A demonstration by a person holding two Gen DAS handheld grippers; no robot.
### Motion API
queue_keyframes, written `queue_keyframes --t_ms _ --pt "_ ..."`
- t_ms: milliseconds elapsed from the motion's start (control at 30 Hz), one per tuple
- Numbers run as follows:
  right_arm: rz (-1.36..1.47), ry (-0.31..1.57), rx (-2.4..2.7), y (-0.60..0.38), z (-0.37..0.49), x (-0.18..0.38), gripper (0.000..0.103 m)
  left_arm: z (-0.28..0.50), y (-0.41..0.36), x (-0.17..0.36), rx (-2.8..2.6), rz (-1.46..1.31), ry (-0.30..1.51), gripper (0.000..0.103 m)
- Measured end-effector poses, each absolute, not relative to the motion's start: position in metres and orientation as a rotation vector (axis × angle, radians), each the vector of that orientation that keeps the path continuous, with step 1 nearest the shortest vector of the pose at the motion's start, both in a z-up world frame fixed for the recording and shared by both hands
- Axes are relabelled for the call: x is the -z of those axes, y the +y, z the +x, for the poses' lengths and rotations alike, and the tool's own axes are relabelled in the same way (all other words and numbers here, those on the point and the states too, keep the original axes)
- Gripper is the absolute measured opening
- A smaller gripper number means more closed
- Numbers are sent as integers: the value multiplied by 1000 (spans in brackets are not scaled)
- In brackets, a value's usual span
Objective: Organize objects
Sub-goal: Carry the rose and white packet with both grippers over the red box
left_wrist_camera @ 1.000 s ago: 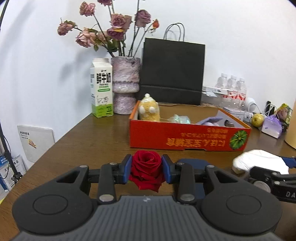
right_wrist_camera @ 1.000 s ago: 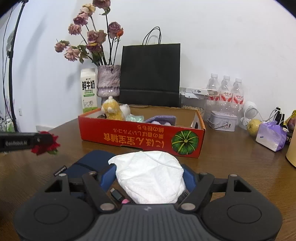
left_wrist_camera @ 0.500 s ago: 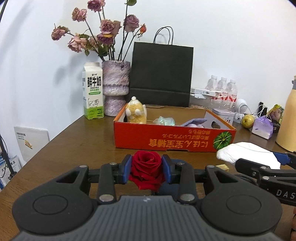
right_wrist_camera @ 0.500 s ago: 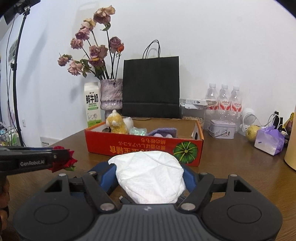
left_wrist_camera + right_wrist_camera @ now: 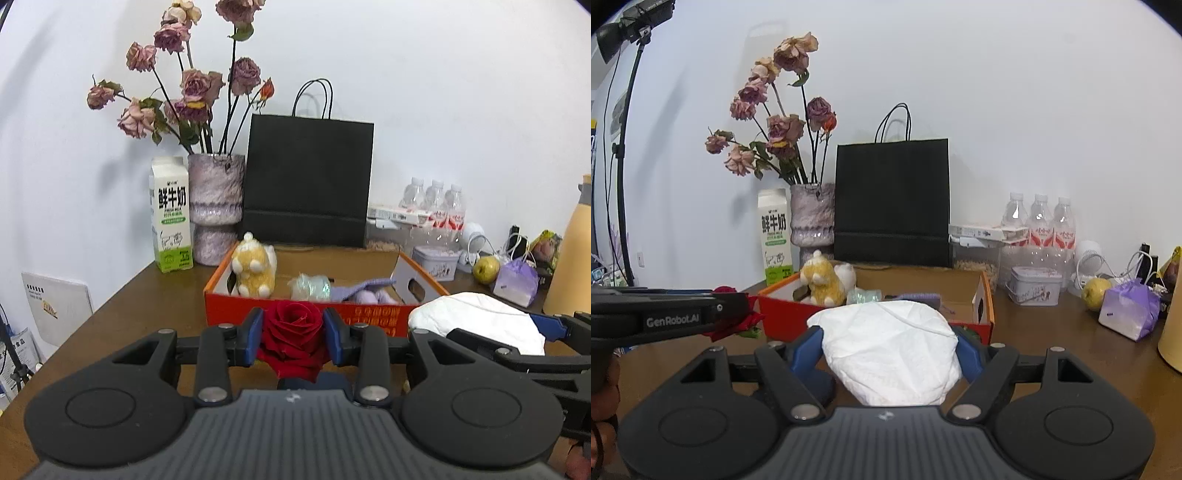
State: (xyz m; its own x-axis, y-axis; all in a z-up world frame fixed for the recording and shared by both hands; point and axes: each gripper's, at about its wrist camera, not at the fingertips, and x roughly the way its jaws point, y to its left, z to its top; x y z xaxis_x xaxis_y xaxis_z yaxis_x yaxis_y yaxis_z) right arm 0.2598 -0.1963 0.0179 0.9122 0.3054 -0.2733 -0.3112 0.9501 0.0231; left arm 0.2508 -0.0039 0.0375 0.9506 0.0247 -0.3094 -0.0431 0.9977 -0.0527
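In the left wrist view, an orange cardboard box (image 5: 258, 312) sits on the brown table (image 5: 122, 314), open at the top, and holds a yellow plush toy (image 5: 255, 271) at its left end, a small pale green wrapped thing (image 5: 310, 288) in the middle and a purple knitted item (image 5: 364, 291) toward the right. Behind the box, a mottled pink vase (image 5: 216, 206) holds dried roses (image 5: 192, 92), with a milk carton (image 5: 170, 214) just beside it on the left and a black paper bag (image 5: 308, 184) on the right. The left gripper (image 5: 293, 334) pinches a red rose head (image 5: 293, 332) between its blue pads, jaws drawn in close on the bloom, which is held clear of the table in front of the box's near wall. At the right edge, the right gripper (image 5: 476, 325) reaches in level, clamping a white crumpled bundle (image 5: 476, 319). In the right wrist view, the same box (image 5: 779, 317) shows the plush toy (image 5: 823, 282) leaning in its left end, with the green thing (image 5: 864, 295) beside it; the vase (image 5: 812, 221) with roses (image 5: 775, 125), the carton (image 5: 775, 236) and the bag (image 5: 892, 199) stand behind. The right gripper (image 5: 890, 354) has its jaws set wide, both blue pads pressed against the sides of the white bundle (image 5: 890, 350), held above the table just in front of the box. From the left edge, the left gripper (image 5: 737, 312) extends level with the rose (image 5: 738, 326) at its tip, near the box's left corner, and a hand (image 5: 604, 387) grips its handle.
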Motion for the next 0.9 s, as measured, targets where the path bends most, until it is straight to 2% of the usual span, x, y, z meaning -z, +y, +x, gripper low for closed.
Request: queue_keyframes --t_ms 400,900 --pt "-26 251 -322 -185 287 -36 74 280 -7 -52 -35 -78 294 36" --pt "5 266 -319 -176 335 -32 74 327 -3 -53 -31 -113 300 36"
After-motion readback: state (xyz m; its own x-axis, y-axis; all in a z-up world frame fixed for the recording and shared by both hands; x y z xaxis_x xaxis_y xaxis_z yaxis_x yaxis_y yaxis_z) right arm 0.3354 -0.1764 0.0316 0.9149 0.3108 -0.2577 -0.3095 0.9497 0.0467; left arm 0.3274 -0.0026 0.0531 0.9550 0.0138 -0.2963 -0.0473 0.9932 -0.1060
